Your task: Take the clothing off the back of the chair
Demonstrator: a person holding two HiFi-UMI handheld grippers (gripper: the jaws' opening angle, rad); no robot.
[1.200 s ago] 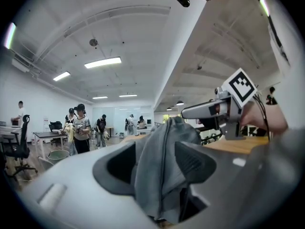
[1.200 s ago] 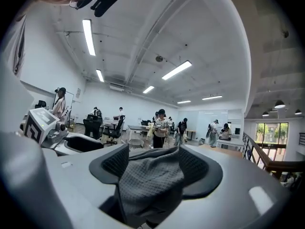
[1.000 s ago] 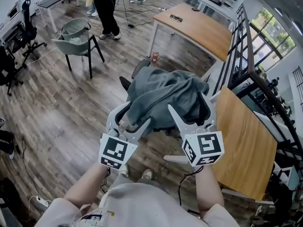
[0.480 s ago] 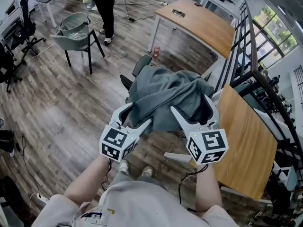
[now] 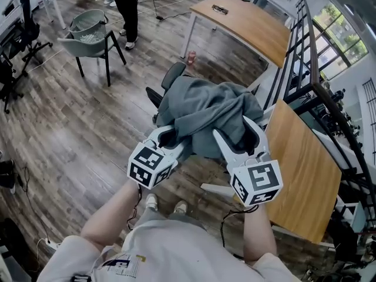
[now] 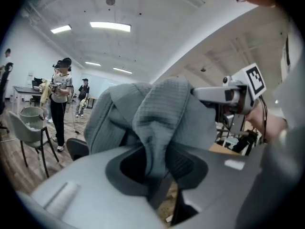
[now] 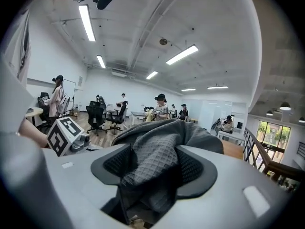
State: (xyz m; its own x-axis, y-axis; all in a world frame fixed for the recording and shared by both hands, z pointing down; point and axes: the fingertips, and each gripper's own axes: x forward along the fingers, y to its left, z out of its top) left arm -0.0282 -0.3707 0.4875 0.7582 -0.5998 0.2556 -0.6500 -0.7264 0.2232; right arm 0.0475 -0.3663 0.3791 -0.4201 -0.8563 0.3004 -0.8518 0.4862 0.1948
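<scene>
A grey quilted garment hangs bunched over the back of a black office chair. My left gripper is at the garment's near left edge. Its jaws have just been closing, and a fold of the cloth is pinched between the pads. My right gripper is at the near right side. Its jaws have also been closing and stand wider, with a thick bunch of the fabric pressed between both pads. The garment hides most of the chair back.
A wooden table stands close on the right beside a black railing. Another wooden table is beyond the chair. A green chair and a standing person are at the far left on the wood floor.
Both grippers have come down slightly onto the garment. The left jaws went from wide apart to closed on a fold; the right jaws narrowed around a bunch of cloth.
</scene>
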